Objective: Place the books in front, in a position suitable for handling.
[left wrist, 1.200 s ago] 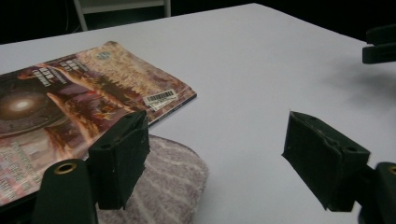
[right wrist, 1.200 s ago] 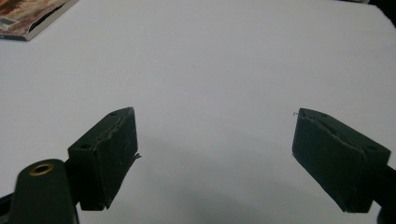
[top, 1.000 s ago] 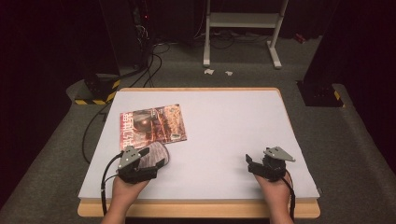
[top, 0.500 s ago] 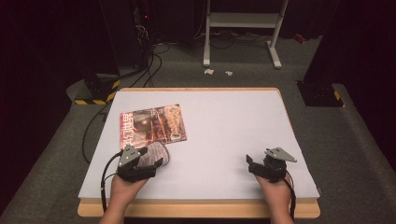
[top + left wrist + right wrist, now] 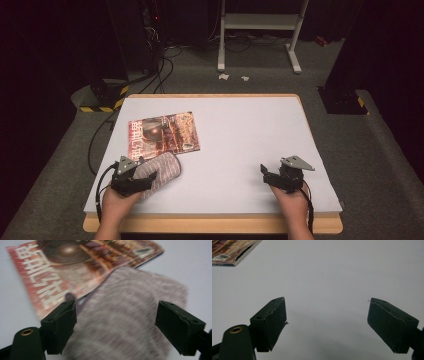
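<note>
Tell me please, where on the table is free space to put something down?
The white table is bare from the magazine across to its right edge, and between the two hand-held grippers along the near edge. The far strip behind the magazine is free too. The near left corner is crowded: the knitted cloth overlaps the magazine, under the open left hand-held gripper.
</note>
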A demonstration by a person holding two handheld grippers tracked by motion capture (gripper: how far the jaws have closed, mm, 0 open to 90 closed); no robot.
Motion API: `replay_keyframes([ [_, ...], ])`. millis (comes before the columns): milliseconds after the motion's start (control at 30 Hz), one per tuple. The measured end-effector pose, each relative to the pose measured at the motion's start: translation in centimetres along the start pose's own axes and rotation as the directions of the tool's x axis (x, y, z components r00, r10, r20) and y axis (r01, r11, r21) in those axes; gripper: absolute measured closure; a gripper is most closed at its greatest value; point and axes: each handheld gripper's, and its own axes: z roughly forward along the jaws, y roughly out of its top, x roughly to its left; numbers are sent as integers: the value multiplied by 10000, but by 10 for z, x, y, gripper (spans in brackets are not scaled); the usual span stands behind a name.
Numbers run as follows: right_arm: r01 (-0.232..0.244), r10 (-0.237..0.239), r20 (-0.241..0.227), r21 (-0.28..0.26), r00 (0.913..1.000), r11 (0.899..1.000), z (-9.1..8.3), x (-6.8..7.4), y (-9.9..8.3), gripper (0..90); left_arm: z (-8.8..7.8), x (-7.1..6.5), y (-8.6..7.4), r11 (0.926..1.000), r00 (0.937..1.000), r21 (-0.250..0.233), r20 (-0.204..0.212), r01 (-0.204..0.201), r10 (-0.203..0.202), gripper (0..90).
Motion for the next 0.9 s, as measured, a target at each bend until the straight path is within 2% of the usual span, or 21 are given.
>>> replay_keyframes([
  [67,-18,18,2,-30,10000,10000,0,0,0,160,-2,6,-4,9997,9994,82,268,238,-240,202],
  [200,-50,50,24,45,10000,10000,2,-1,1,163,-2,10,-9,9987,9974,249,569,436,-450,241],
  [367,-69,69,-9,82,10000,9999,3,0,0,169,6,10,-17,9980,9964,512,734,381,-418,332],
  [500,-122,122,-2,57,9999,9999,2,0,0,174,5,9,-19,9977,9973,653,701,161,-207,431],
  [667,-149,150,-66,140,9999,9998,3,1,0,182,4,8,-19,9981,9979,602,638,-115,77,578],
  [767,-166,167,-88,111,9998,9998,3,1,0,191,2,8,-18,9987,9976,514,689,-70,34,625],
  [900,-219,219,-77,16,9997,9998,1,-1,0,202,-2,10,-16,9998,9965,87,823,167,-173,645],
])
